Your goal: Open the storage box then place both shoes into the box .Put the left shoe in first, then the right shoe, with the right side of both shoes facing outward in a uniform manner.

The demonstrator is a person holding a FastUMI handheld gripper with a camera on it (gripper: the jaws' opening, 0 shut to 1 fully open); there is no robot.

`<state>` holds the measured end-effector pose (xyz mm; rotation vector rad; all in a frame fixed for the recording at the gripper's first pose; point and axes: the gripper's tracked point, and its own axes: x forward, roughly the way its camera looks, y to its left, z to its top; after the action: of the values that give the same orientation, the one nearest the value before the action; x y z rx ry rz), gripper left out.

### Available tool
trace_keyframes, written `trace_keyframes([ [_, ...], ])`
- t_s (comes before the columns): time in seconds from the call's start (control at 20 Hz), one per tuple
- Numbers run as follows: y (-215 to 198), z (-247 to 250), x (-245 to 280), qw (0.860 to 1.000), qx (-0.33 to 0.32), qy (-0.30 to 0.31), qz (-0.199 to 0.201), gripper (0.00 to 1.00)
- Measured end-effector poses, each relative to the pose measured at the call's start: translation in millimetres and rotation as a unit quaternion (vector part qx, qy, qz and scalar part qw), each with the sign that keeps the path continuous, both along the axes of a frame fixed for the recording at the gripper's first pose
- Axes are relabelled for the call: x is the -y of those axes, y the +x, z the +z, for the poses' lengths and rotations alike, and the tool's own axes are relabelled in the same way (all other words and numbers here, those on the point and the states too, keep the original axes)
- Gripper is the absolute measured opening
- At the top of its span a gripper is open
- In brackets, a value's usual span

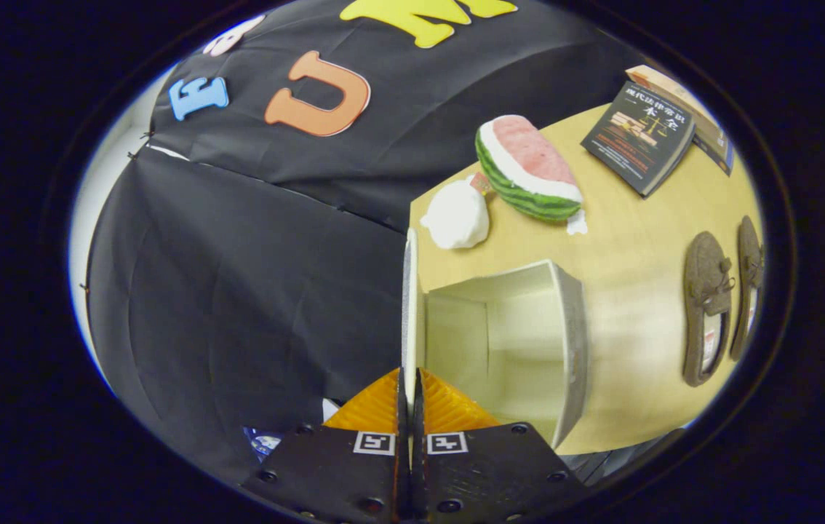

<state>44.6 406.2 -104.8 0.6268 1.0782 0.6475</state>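
While the box stands open on the table, this is how things lie:
Gripper (410,397): fingers pressed close, pinching the thin lid (409,306) edge-on between them.
Storage box (571,342): white, open, empty inside, just right of the fingers.
Lid: upright, swung out at the box's left side.
Shoes (707,306): two brown slippers side by side, right of the box, apart from it.
Table (638,240): pale wood.
Far side: watermelon slice (529,167), white lump (457,215), books (639,137).
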Motion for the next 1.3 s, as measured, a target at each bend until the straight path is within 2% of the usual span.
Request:
trace_keyframes([
  [0.15, 4, 11, -32, 1.000, -0.002, 0.009, -0.008, 0.02],
  [0.4, 2, 25, -84, 0.999, -0.020, 0.046, 0.006, 0.04],
  [0.45, -1, 22, -96, 0.999, -0.018, 0.041, 0.013, 0.14],
  [0.55, -4, 25, -111, 0.999, -0.013, 0.044, 0.024, 0.15],
  [0.8, -10, 29, -140, 0.998, -0.010, 0.045, 0.052, 0.76],
  [0.85, -12, 28, -143, 0.997, -0.014, 0.048, 0.053, 0.77],
  [0.95, -11, 20, -138, 0.998, -0.020, 0.031, 0.048, 0.89],
  [1.1, -7, 5, -124, 0.999, -0.023, 0.011, 0.041, 0.94],
  [1.3, 3, -23, -86, 0.999, -0.008, -0.032, 0.039, 0.95],
])
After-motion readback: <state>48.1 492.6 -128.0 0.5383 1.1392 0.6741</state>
